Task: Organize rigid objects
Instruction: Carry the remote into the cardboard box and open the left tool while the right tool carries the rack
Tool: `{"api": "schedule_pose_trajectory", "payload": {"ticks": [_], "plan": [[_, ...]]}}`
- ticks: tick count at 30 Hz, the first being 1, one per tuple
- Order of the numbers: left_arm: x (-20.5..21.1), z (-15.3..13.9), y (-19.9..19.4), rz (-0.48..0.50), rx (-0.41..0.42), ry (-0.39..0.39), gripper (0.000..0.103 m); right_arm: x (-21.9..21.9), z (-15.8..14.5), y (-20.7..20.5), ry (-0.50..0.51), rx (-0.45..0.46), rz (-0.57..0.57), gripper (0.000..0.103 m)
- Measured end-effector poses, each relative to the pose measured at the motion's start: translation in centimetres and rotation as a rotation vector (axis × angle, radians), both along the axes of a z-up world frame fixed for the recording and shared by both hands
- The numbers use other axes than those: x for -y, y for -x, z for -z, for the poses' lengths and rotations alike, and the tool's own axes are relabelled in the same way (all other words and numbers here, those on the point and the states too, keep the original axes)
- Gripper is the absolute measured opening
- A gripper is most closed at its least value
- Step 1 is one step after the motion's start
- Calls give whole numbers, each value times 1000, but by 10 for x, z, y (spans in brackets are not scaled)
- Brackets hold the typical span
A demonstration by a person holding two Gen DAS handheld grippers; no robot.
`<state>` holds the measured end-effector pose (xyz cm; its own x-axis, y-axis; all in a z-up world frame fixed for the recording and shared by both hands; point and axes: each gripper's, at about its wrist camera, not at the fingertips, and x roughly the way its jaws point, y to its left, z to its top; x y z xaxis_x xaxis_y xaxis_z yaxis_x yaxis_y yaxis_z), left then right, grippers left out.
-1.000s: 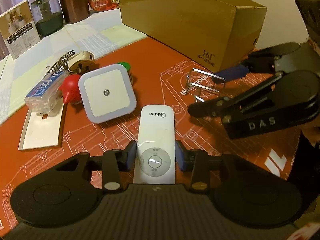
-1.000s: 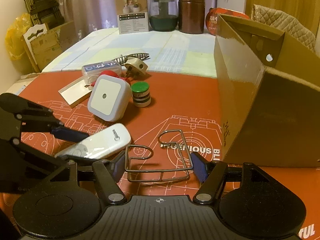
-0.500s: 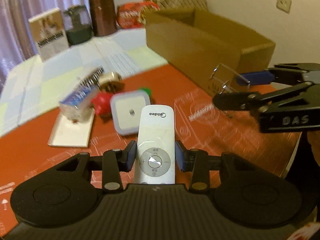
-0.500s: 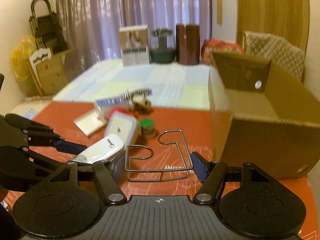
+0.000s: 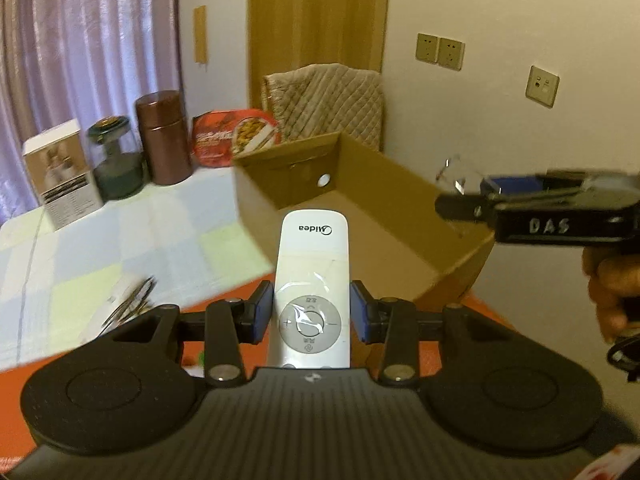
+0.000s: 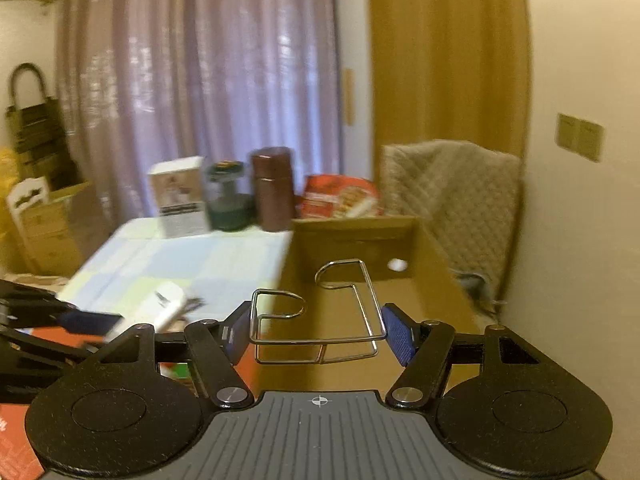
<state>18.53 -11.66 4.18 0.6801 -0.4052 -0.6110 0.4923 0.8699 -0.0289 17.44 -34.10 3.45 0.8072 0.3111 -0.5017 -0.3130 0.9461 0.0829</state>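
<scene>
A: Left wrist view first. What's behind?

B: Lilac curtains, a wooden door, wall sockets. On the pale checked surface [image 5: 120, 240] stand a white carton [image 5: 60, 176], a dark glass jar [image 5: 116, 160] and a brown canister [image 5: 162, 138]. An open cardboard box [image 5: 360, 216] sits at the right, its inside bare.

A: And the claw?

B: The left claw [image 5: 312, 316] pinches a white remote [image 5: 312, 276] across its round button pad, blue pads pressed on both sides. The remote's far end (the one with the brand name) overlaps the box's near-left wall in the picture. The right claw [image 5: 472, 196] hangs above the box's right rim, blurred, with a wire rack [image 5: 456, 176] at its tip.

A: Right wrist view?

B: Same curtains and door; a quilted chair back [image 6: 452, 184] behind the box [image 6: 360, 248]. The right claw [image 6: 318, 334] grips the wire rack [image 6: 320, 320] by its two outer sides, loops pointing toward the box's open top. The box's near edge lies straight ahead, with nothing between it and the claw. The left claw [image 6: 86, 318] and the remote [image 6: 168, 304] show at the left, blurred.
</scene>
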Motion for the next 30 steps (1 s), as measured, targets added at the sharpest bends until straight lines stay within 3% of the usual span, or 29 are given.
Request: {"api": "schedule_pose_trajectory", "payload": {"ticks": [4,12,22,25,28,30], "plan": [[35,7,-22,10,0,-23,36,30,17,-24,-22,-63,48,65],[82,28,-51,73,-16,-74,36,55,36,-49,-23,-103,67,65],[96,47,-63,97,-32,-75,36,62,53,-65,-26,-130,78,65],[97,49,-67,100,-59,-44,36,62,57,-67,-26,-138,85,65],[90,46,-66,73,-48,-19,50,64,59,-67,-38,-148,90,65],[81,42,-64,50,-33,-16,50,65,60,-66,-45,-149,91,65]]}}
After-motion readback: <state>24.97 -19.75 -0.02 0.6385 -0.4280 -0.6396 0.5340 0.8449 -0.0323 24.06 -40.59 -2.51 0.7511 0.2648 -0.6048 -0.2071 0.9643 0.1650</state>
